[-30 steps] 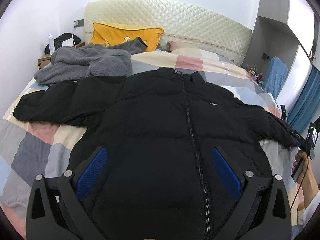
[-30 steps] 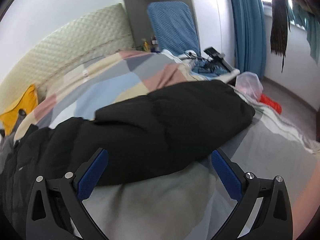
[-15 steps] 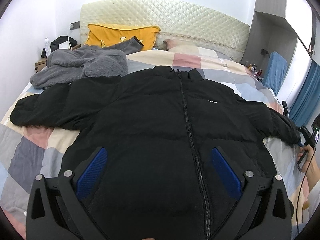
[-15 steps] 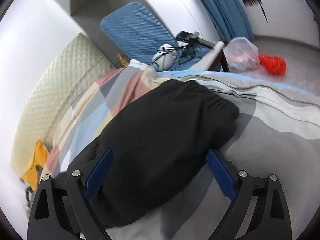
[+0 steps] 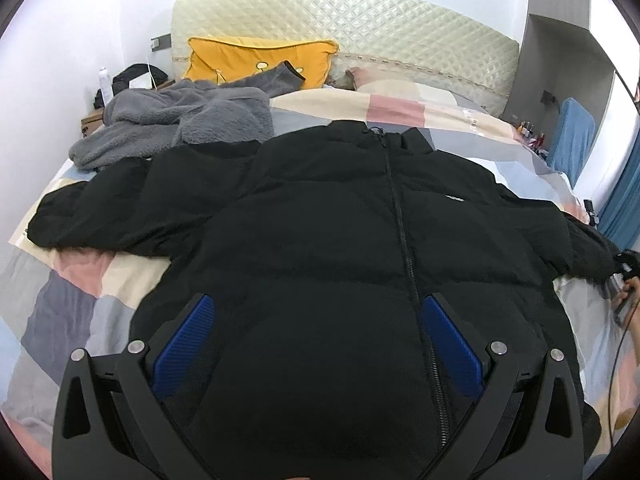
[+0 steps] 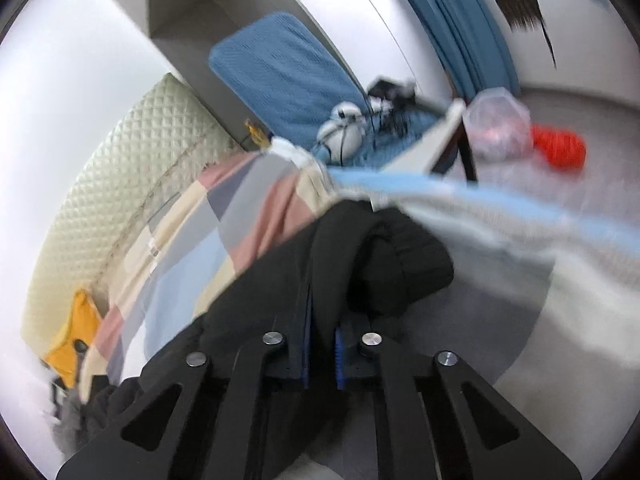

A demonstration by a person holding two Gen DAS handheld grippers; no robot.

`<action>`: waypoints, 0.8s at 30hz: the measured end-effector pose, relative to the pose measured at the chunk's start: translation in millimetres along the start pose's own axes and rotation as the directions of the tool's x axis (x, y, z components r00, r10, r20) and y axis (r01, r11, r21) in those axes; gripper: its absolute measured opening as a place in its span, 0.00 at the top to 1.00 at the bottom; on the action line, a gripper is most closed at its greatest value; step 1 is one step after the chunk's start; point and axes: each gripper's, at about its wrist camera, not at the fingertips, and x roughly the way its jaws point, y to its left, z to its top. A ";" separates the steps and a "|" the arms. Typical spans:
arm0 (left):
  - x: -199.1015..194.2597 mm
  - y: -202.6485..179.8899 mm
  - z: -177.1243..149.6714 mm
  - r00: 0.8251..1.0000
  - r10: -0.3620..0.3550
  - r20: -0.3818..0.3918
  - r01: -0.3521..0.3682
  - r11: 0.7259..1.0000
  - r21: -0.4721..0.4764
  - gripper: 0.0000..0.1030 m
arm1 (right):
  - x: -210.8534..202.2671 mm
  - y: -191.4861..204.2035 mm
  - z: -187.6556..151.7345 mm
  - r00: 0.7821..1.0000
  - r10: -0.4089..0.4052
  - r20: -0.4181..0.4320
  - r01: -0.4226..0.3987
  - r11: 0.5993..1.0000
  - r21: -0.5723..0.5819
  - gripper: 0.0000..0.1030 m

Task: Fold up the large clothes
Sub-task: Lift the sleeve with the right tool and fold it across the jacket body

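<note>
A black puffer jacket (image 5: pixel 340 240) lies face up on the bed, zipped, sleeves spread to both sides. My left gripper (image 5: pixel 316 340) is open and hovers above the jacket's lower front, holding nothing. In the right wrist view my right gripper (image 6: pixel 320 320) is shut on the jacket's right sleeve (image 6: pixel 384 264) near its cuff, at the bed's right edge. The right gripper also shows in the left wrist view at the far right (image 5: pixel 624 276), by the sleeve end.
A grey fleece garment (image 5: pixel 180 124) lies at the bed's upper left, a yellow pillow (image 5: pixel 256 60) against the quilted headboard. The patchwork quilt (image 5: pixel 80 280) covers the bed. A blue chair (image 6: pixel 288 80), cables, a plastic bag and a red object (image 6: pixel 560 148) are beside the bed on the right.
My right gripper has moved down onto the sleeve near its cuff and closed on it. The left gripper stays open above the jacket, its view shifted only slightly.
</note>
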 end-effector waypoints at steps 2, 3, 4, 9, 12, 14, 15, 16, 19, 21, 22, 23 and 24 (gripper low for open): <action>-1.9 2.8 0.5 1.000 0.019 0.000 -0.019 1.000 -0.001 0.00 | -14.7 5.0 14.3 1.000 -0.008 0.015 0.008 1.000 -0.009 0.97; -3.7 4.5 0.3 1.000 0.023 -0.001 -0.023 1.000 -0.002 0.00 | -24.2 9.5 21.0 1.000 -0.010 0.025 0.011 1.000 -0.020 0.97; -5.4 6.5 0.1 1.000 0.030 -0.003 -0.030 1.000 -0.002 0.00 | -35.1 15.8 28.3 0.999 -0.012 0.036 0.014 0.999 -0.039 0.98; -12.4 13.7 -0.2 0.999 0.054 0.000 -0.054 0.999 0.001 0.00 | -87.2 61.3 57.1 0.994 0.026 0.103 -0.013 0.991 -0.133 0.99; -19.3 18.4 -0.9 0.999 0.044 0.009 -0.044 0.999 0.001 0.00 | -120.2 105.8 64.1 0.986 0.091 0.139 -0.064 0.981 -0.184 0.99; -24.7 20.8 -1.0 0.998 0.049 0.026 -0.049 0.999 0.009 0.00 | -139.7 138.1 64.8 0.980 0.133 0.150 -0.095 0.967 -0.236 0.99; -27.3 21.7 -1.1 0.998 0.056 0.034 -0.056 0.998 0.013 0.00 | -150.1 157.6 63.7 0.976 0.156 0.153 -0.111 0.957 -0.268 0.99; -30.5 23.1 -1.1 0.997 0.061 0.044 -0.062 0.998 0.017 0.00 | -159.4 175.2 61.8 0.972 0.177 0.153 -0.126 0.947 -0.295 0.99; -40.2 30.7 -2.5 0.996 0.056 0.068 -0.057 0.998 0.013 0.00 | -189.6 237.6 46.9 0.958 0.248 0.145 -0.175 0.904 -0.391 0.99; -44.6 35.6 -2.6 0.996 0.049 0.077 -0.050 0.999 0.009 0.00 | -205.2 273.2 34.1 0.950 0.283 0.136 -0.196 0.873 -0.447 0.99; -47.5 39.5 -2.8 0.995 0.049 0.085 -0.050 0.999 0.005 0.00 | -211.0 288.7 27.7 0.946 0.298 0.129 -0.206 0.857 -0.472 0.99; -49.1 42.1 -2.4 0.995 0.051 0.090 -0.051 0.999 0.003 0.00 | -217.4 309.0 17.3 0.941 0.317 0.118 -0.219 0.837 -0.502 0.99; -50.8 45.6 -2.3 0.994 0.053 0.095 -0.054 0.999 0.000 0.00 | -223.1 329.6 5.3 0.935 0.339 0.103 -0.236 0.814 -0.531 0.99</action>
